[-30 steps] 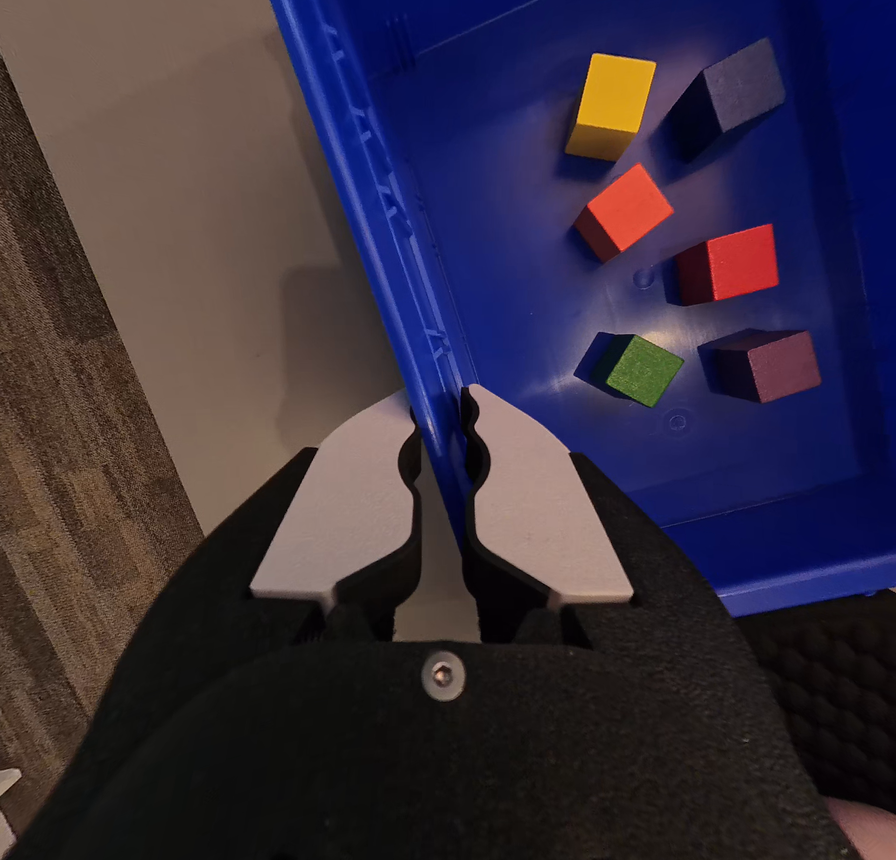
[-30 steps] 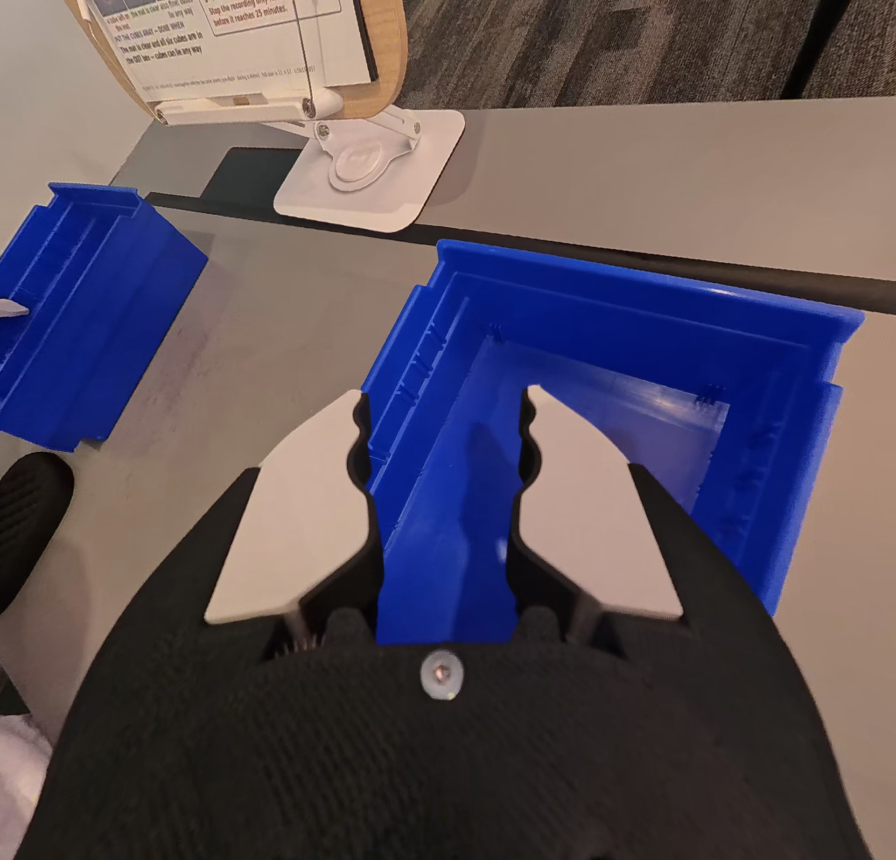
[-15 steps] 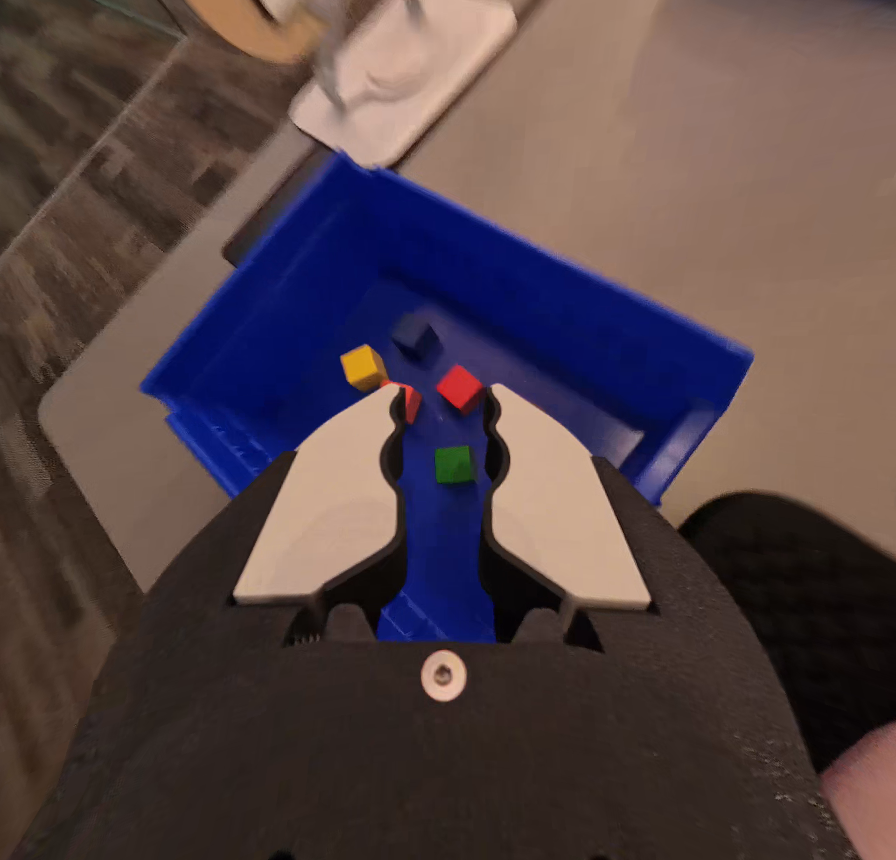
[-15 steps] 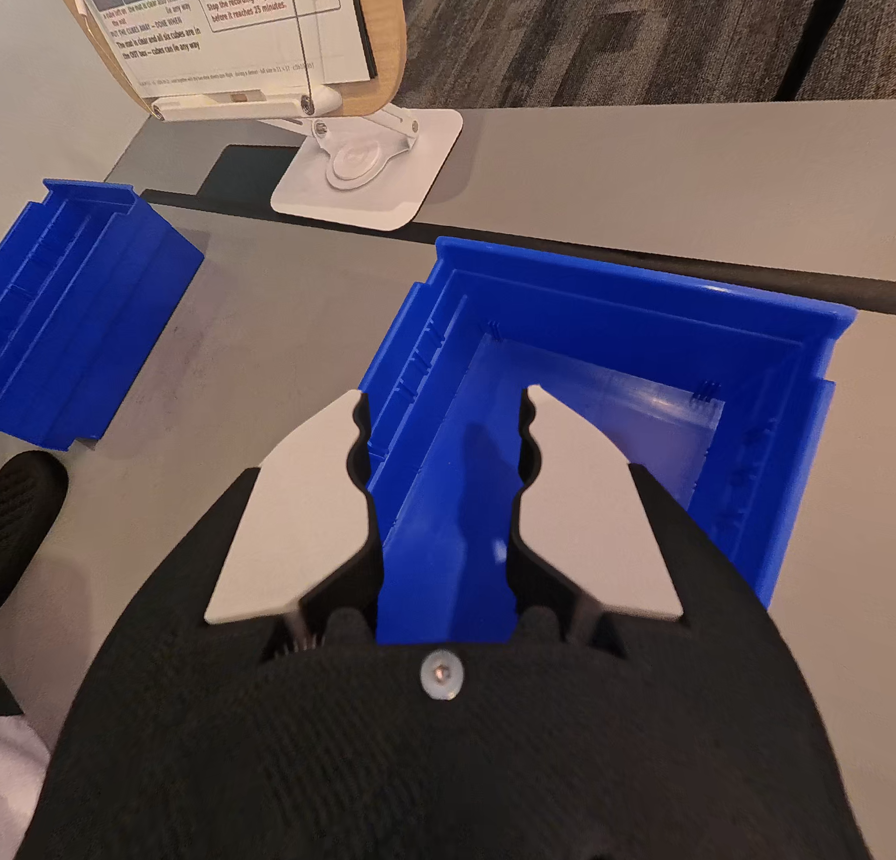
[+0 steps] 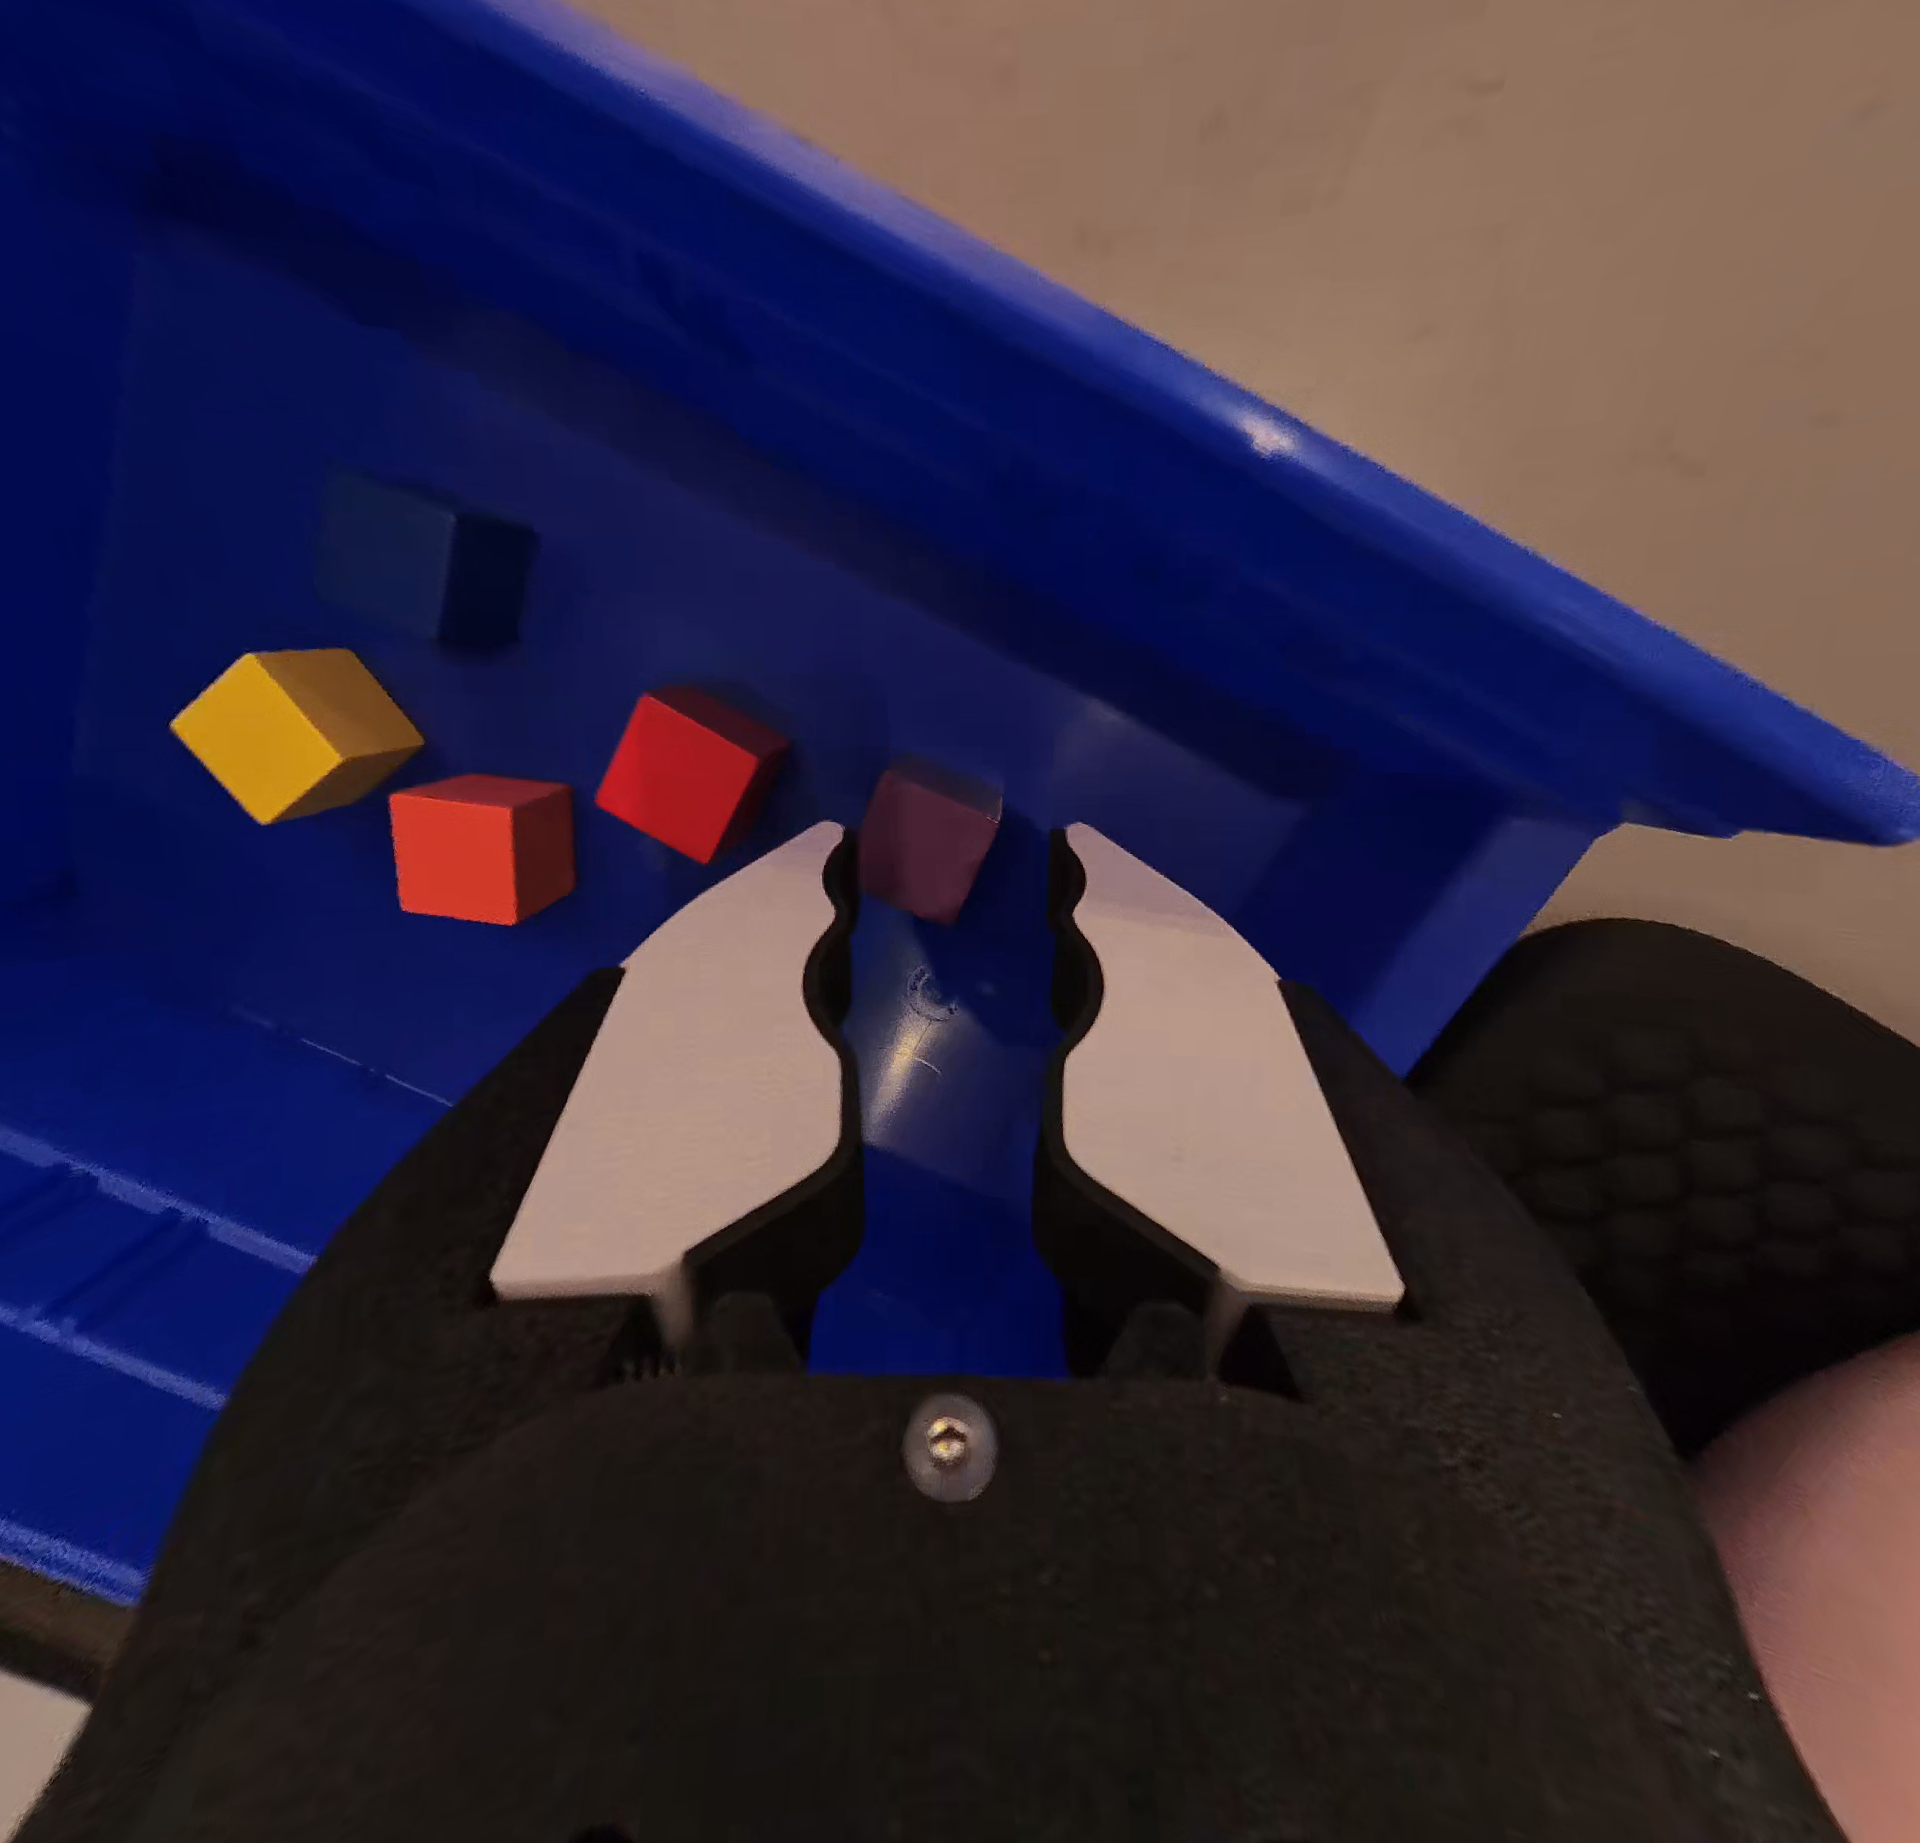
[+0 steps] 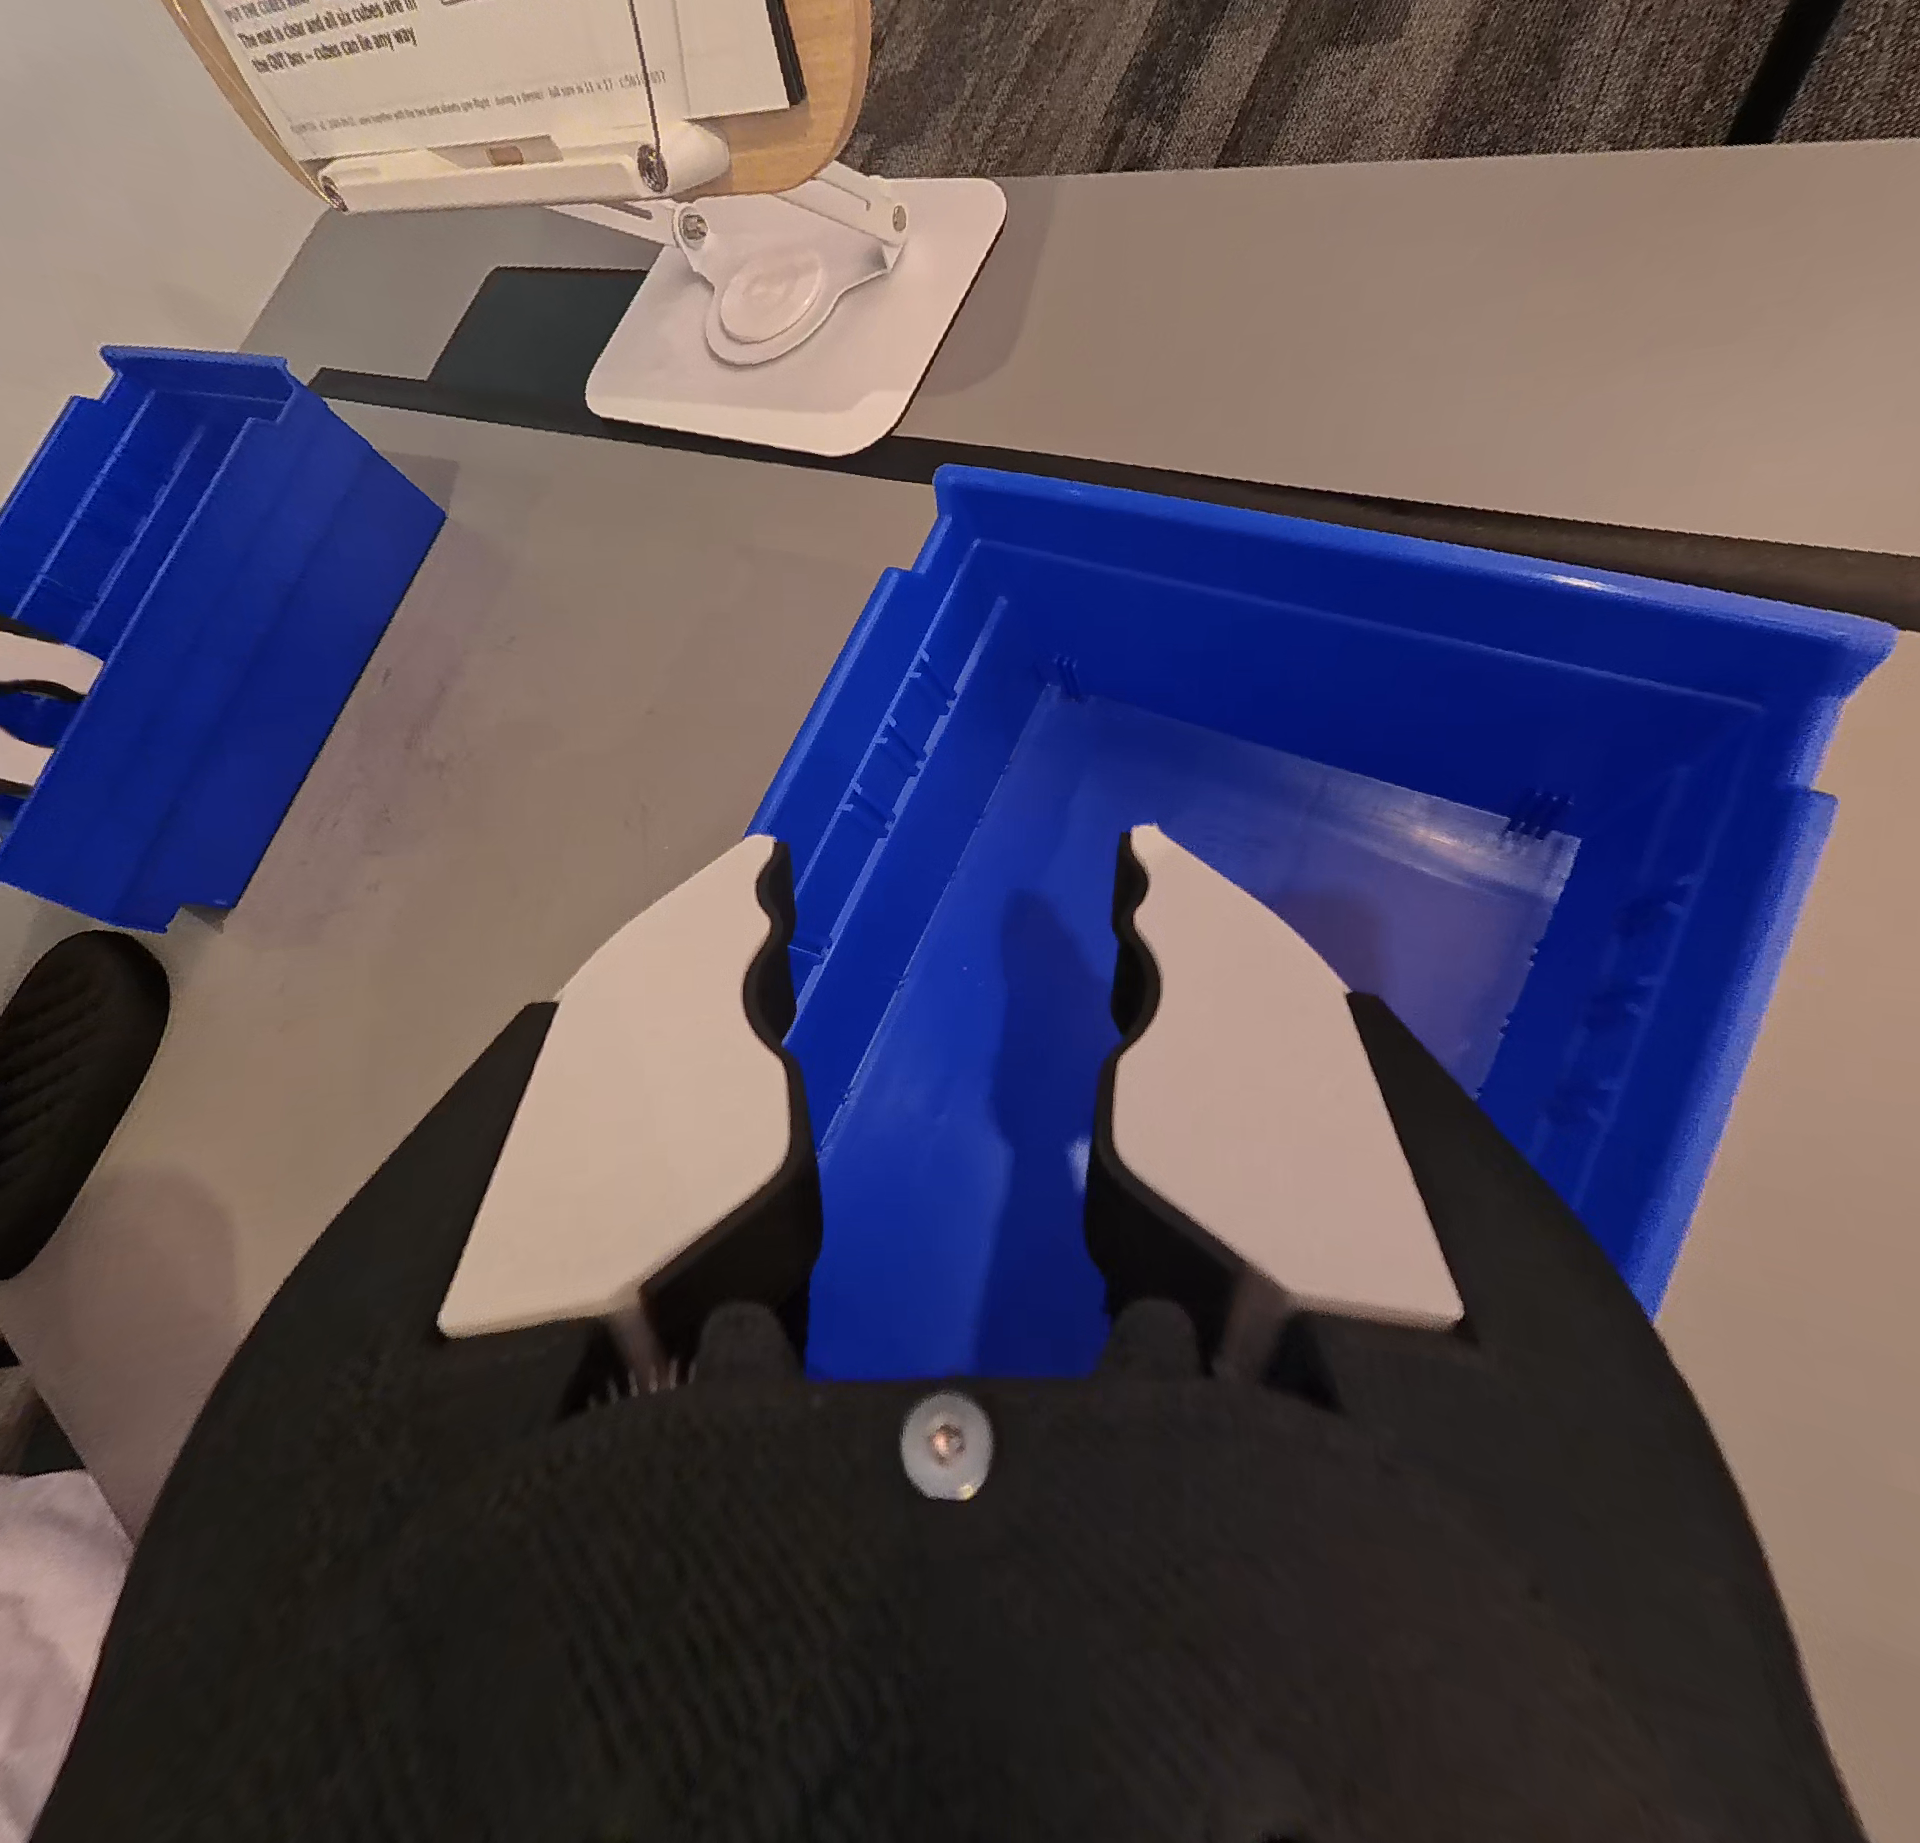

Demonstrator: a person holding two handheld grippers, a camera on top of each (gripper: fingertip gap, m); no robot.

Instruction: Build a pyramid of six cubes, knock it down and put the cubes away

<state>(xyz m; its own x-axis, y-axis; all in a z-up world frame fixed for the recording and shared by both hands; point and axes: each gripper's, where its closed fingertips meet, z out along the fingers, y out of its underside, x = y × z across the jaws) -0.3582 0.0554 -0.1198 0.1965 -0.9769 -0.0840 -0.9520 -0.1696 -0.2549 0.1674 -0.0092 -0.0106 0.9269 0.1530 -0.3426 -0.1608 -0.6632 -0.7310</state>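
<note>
In the left wrist view my left gripper (image 5: 948, 843) is open, low inside a blue bin (image 5: 1247, 443). A purple cube (image 5: 925, 848) lies just ahead of its tips, close to the left finger, not gripped. Red (image 5: 681, 770), orange (image 5: 473, 848), yellow (image 5: 281, 728) and dark blue (image 5: 405, 557) cubes lie farther left on the bin floor. I see no green cube. In the right wrist view my right gripper (image 6: 953, 837) is open and empty over a second, empty blue bin (image 6: 1403, 557). The first bin (image 6: 239, 650) sits far left with the left gripper (image 6: 31, 713) in it.
A tilted board with a printed sheet (image 6: 520, 27) stands on a white base (image 6: 800, 318) at the back of the grey table. A black padded object (image 5: 1714, 1118) sits beside the cube bin's near right corner. Carpet lies beyond the table. Some 55 cm of space lies between my two pairs of fingers.
The left gripper let go of the bin's wall, opened, swung over the bin and came down inside it near the purple cube. The right gripper has barely moved.
</note>
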